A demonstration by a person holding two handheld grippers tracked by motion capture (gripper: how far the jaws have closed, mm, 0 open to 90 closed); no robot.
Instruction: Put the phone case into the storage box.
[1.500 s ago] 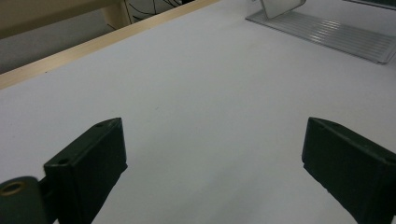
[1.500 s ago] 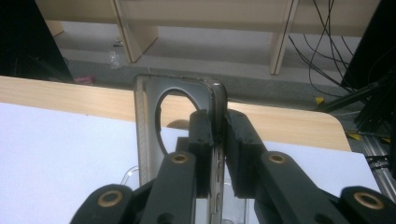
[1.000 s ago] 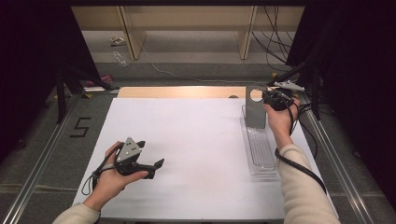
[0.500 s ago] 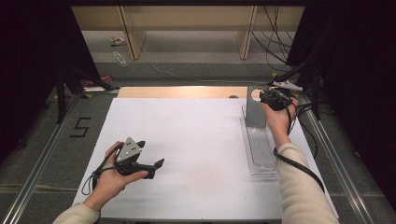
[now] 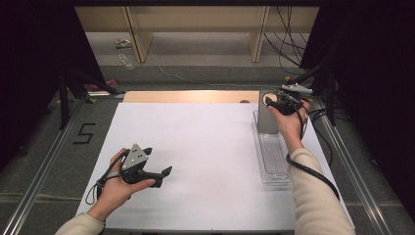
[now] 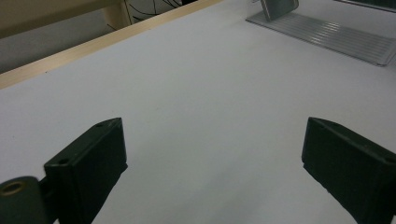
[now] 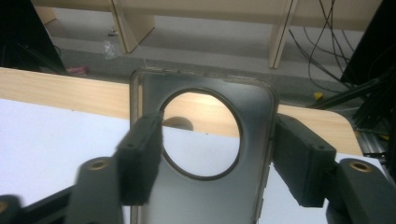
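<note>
Right gripper view, grey phone case [image 7: 205,196], round cutout

Phone case [image 5: 266,117] upright in tray [image 5: 274,161]

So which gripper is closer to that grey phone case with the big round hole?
The right gripper. Its jaws sit on either side of the phone case, which stands in the clear rack. The left gripper is far across the white table, open.
</note>
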